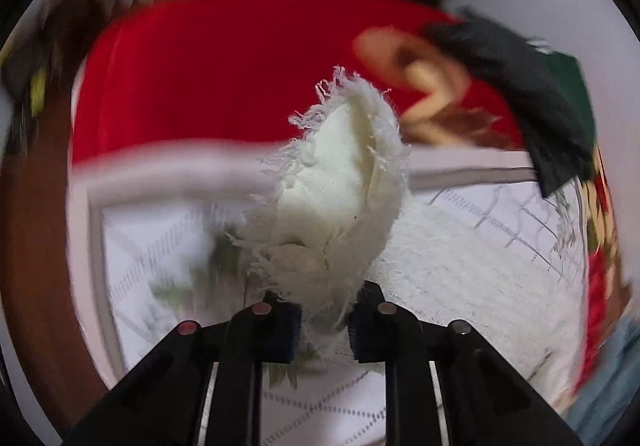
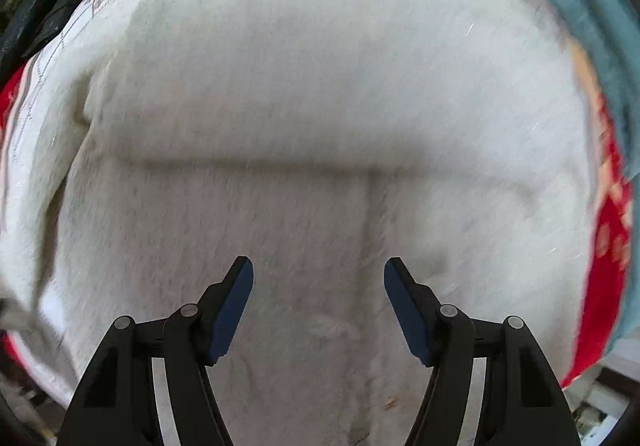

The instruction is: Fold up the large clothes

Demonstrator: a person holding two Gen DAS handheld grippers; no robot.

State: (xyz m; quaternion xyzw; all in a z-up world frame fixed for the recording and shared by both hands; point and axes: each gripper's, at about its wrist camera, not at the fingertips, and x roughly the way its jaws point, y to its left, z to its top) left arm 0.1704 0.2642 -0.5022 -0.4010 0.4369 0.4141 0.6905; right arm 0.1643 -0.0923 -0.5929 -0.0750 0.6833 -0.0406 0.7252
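A large fluffy white garment (image 2: 320, 94) fills the right wrist view, lying spread out with a horizontal crease and a vertical seam. My right gripper (image 2: 319, 278) is open and empty just above its near part. In the left wrist view my left gripper (image 1: 324, 326) is shut on a fringed corner of the white garment (image 1: 340, 182), which stands up bunched between the fingers. The rest of the garment (image 1: 460, 254) lies below to the right.
A red blanket (image 1: 224, 66) covers the surface behind. A white patterned sheet (image 1: 168, 238) lies under the garment. Dark and green clothes (image 1: 532, 94) are piled at the right. A teal cloth (image 2: 580, 6) and red cloth (image 2: 608, 246) border the garment on the right.
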